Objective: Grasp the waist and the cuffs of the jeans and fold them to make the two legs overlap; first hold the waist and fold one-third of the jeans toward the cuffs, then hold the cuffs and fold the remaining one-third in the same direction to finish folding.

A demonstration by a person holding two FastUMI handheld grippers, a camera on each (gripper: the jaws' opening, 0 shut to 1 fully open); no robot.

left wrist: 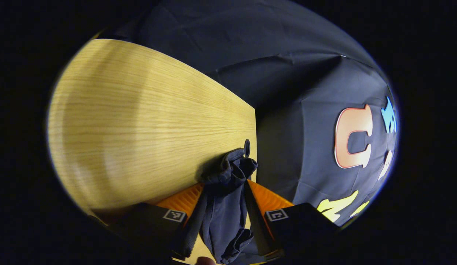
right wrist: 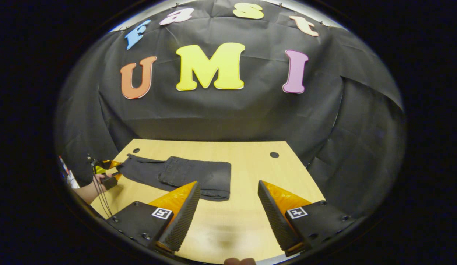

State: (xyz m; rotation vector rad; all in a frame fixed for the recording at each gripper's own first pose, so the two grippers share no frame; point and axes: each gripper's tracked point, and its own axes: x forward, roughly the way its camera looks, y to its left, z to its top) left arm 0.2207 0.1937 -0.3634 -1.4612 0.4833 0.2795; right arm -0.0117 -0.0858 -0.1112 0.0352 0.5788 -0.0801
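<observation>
Dark jeans (right wrist: 184, 175) lie flat on the wooden table (right wrist: 250, 162), their right part doubled over into a thicker layer and the leg end reaching left. There my left gripper (right wrist: 114, 171), held by a hand (right wrist: 90, 189), grips that end. In the left gripper view, bunched dark denim (left wrist: 224, 206) sits pinched between the fingers of my left gripper (left wrist: 225, 184), close to the table's corner. My right gripper (right wrist: 228, 184) hovers open over the table's near side, just short of the folded edge, with nothing between its fingers.
Round holes (right wrist: 274, 155) (right wrist: 136, 150) mark the table's far corners, and one hole (left wrist: 246, 147) lies just beyond the pinched cloth. The table edge (left wrist: 255, 125) drops off to the right of my left gripper. Black cloth walls surround the table.
</observation>
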